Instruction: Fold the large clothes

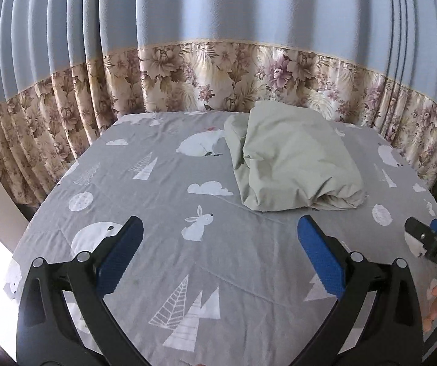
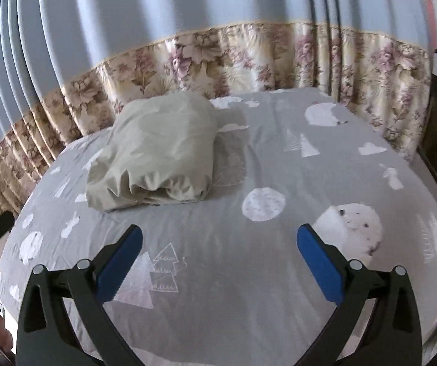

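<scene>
While both claws gape, one folded cloth (image 1: pixel 294 158), one bed (image 1: pixel 157 259).

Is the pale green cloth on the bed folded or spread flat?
Folded, loosely: the pale green cloth lies as a thick bundle on the grey printed bedsheet, with stacked layers showing at its near edge.

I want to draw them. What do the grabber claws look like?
Each gripper, left and right, has two curved black plastic arms with round silver pins at the joints. The fingers end in flat blue ribbed pads. White letters "DAS" mark the right one's body.
</scene>
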A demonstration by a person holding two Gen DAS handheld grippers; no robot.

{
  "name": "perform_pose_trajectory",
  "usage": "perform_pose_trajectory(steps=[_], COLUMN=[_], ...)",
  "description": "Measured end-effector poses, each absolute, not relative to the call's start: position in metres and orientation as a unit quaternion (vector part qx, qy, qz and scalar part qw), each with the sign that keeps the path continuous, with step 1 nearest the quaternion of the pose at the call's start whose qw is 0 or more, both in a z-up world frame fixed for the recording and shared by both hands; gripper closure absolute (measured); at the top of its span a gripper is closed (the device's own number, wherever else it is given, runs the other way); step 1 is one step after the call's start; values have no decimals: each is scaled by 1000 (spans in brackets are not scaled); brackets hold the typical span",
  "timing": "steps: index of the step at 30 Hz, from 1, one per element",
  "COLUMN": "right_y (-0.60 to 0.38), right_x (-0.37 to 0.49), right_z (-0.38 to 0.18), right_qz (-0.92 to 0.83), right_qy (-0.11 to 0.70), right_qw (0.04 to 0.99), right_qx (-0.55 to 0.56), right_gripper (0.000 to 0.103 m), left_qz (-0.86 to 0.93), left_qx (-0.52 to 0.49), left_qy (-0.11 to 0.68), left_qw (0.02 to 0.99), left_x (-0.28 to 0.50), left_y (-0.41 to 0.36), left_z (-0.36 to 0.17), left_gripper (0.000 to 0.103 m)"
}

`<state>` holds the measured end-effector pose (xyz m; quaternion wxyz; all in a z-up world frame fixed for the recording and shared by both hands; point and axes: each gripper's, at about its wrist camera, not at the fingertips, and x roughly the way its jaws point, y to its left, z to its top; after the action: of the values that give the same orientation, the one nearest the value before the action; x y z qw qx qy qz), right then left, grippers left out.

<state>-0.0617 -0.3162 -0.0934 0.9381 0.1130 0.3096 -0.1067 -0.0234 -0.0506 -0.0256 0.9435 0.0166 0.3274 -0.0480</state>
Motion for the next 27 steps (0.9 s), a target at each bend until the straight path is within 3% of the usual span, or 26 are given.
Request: perform_pose_trajectory(steps=[16,27], right_y=[-274,-264], right_x=[-80,-82], right_z=[-45,-33], right_qz=[-141,-145], right_qy=[258,247], right_qw=[954,957], right_qx=[52,39], right_gripper=[2,2], left_qz=[8,12], left_qx=[17,42], left_qy=[317,253], left_qw=[948,967], left_x=[-23,-48], left_y=[-30,-37], left_z=[-2,25], left_gripper=[3,3])
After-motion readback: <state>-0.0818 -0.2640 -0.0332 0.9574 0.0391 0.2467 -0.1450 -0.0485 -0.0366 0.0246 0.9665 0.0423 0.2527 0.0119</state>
